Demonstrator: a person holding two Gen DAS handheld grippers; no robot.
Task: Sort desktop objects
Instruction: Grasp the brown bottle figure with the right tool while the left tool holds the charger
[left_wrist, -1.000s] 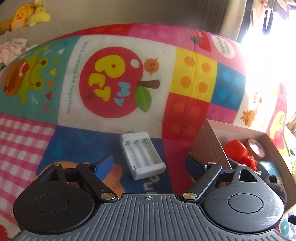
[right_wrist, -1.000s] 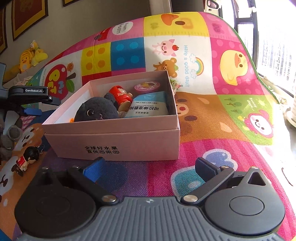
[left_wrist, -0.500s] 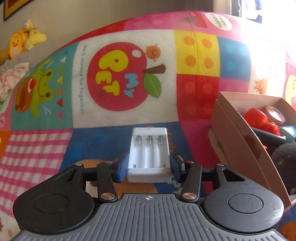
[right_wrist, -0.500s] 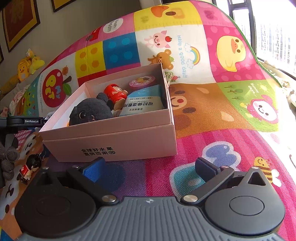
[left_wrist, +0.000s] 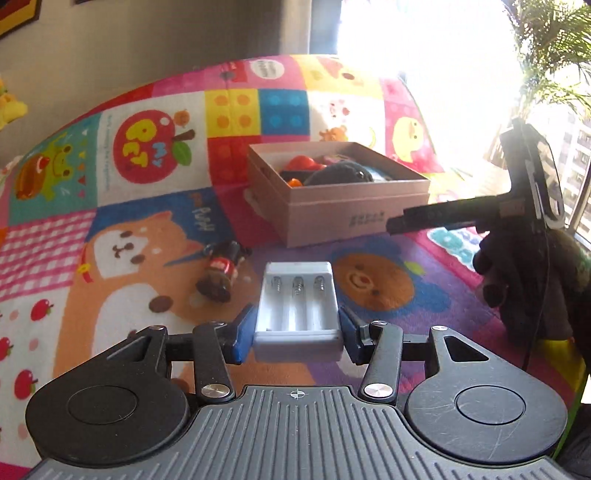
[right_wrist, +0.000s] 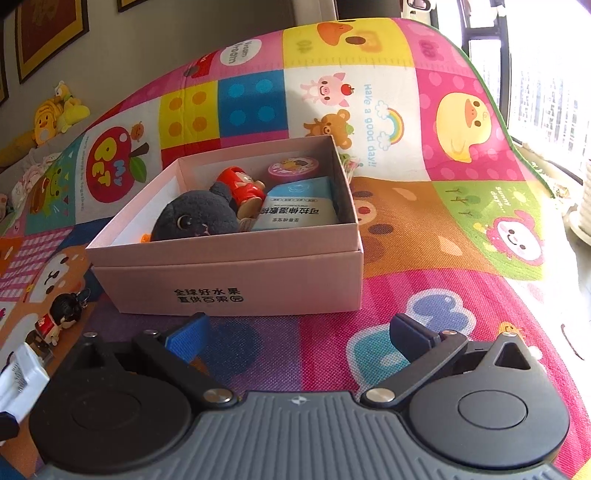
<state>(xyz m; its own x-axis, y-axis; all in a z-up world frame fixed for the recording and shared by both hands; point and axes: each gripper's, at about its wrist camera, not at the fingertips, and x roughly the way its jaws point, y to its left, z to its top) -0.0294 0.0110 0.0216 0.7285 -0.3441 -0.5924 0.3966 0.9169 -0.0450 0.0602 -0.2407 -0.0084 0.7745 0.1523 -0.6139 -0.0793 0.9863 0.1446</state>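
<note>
The white battery holder (left_wrist: 298, 306) is a shallow plastic tray with three parallel slots, a small metal spring at the far end of each, and a thicker solid lip on the edge nearest the camera. It sits between the pads of the left gripper (left_wrist: 297, 332), which is clamped on its two long sides and carries it clear of the play mat (left_wrist: 147, 258); its open face looks up and its length runs straight ahead of the claw. In the right wrist view a corner of it shows at the lower left edge.

Just ahead and left of the left claw a small doll figure (left_wrist: 221, 275) with dark hair and a red top lies on the mat. Farther ahead, slightly right, stands the pink cardboard box (left_wrist: 332, 218), open at the top. Inside it lie a dark plush toy (right_wrist: 195, 221), a red figurine (right_wrist: 242, 188), a blue packet (right_wrist: 299, 206) and a round pink tin (right_wrist: 293, 168).

The right gripper (right_wrist: 299, 332) hangs with its jaws spread wide and nothing between them, the box just ahead of it.
</note>
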